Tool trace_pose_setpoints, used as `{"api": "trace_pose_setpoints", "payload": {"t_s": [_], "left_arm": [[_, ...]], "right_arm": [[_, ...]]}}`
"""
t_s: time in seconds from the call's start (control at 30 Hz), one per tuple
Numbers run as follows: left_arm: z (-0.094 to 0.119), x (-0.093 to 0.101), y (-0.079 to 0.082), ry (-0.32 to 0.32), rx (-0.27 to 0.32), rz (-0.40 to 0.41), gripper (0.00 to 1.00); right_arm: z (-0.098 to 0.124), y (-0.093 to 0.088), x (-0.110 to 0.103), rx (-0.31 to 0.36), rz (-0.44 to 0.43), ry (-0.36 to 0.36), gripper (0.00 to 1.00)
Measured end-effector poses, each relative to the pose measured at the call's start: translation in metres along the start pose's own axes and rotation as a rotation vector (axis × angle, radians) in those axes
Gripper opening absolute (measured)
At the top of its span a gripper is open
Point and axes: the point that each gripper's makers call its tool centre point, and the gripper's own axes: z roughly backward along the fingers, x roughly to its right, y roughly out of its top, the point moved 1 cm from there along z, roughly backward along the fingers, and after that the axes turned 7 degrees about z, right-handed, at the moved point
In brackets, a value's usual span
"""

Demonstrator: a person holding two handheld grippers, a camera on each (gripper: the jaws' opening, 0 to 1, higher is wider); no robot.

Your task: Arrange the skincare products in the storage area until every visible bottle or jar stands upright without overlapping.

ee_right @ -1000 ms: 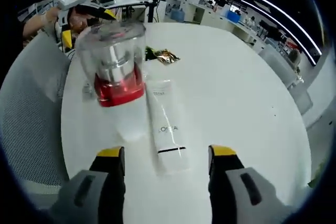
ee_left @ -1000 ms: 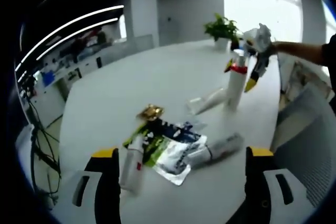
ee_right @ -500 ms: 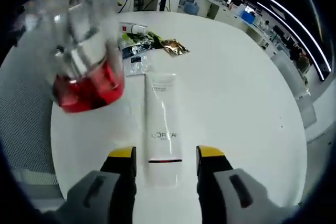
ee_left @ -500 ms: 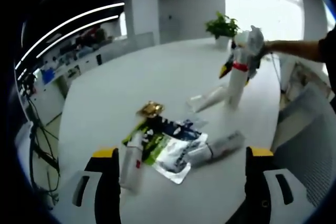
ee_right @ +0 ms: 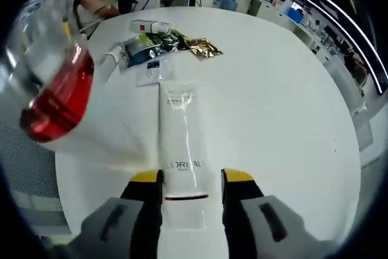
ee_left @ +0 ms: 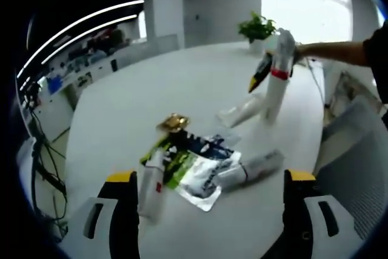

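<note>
In the right gripper view a white L'Oreal tube [ee_right: 180, 144] lies flat on the white table [ee_right: 279, 107], its near end between my right gripper's [ee_right: 192, 177] jaws. The jaws stand close on either side, a thin gap still showing on the right. A tall white bottle [ee_right: 51, 89] with a red band and clear cap looms at the left. In the left gripper view that bottle [ee_left: 276, 86] stands upright, the right gripper [ee_left: 260, 74] beside it over the tube [ee_left: 241, 112]. My left gripper [ee_left: 210, 176] hangs wide open above a small white bottle [ee_left: 151, 185], another tube [ee_left: 254, 168] and sachets [ee_left: 194, 165].
A gold sachet [ee_left: 174, 122] lies beyond the pile. A potted plant [ee_left: 257, 28] stands at the table's far end. The table edge [ee_left: 315, 150] drops off right of the tube, with grey chairs below. A person's arm [ee_left: 339, 53] reaches in from the right.
My right gripper has come down and forward over the lying tube and its jaws have narrowed around it. The tall bottle slid to the left of that view. The left gripper stayed put.
</note>
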Motion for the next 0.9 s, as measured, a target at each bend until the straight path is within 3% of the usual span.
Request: {"api": "trace_pose_setpoints", "payload": {"t_s": [0.03, 0.5, 0.9], "left_arm": [[0.000, 0.000, 0.000, 0.000, 0.000, 0.001, 0.97], [0.000, -0.001, -0.002, -0.001, -0.004, 0.014, 0.97], [-0.004, 0.007, 0.009, -0.036, 0.010, -0.002, 0.97]], "right_arm": [[-0.002, 0.000, 0.000, -0.001, 0.000, 0.007, 0.33], [-0.008, -0.003, 0.001, 0.016, 0.006, 0.038, 0.32], [-0.005, -0.001, 0.007, 0.052, -0.028, 0.004, 0.26]]}}
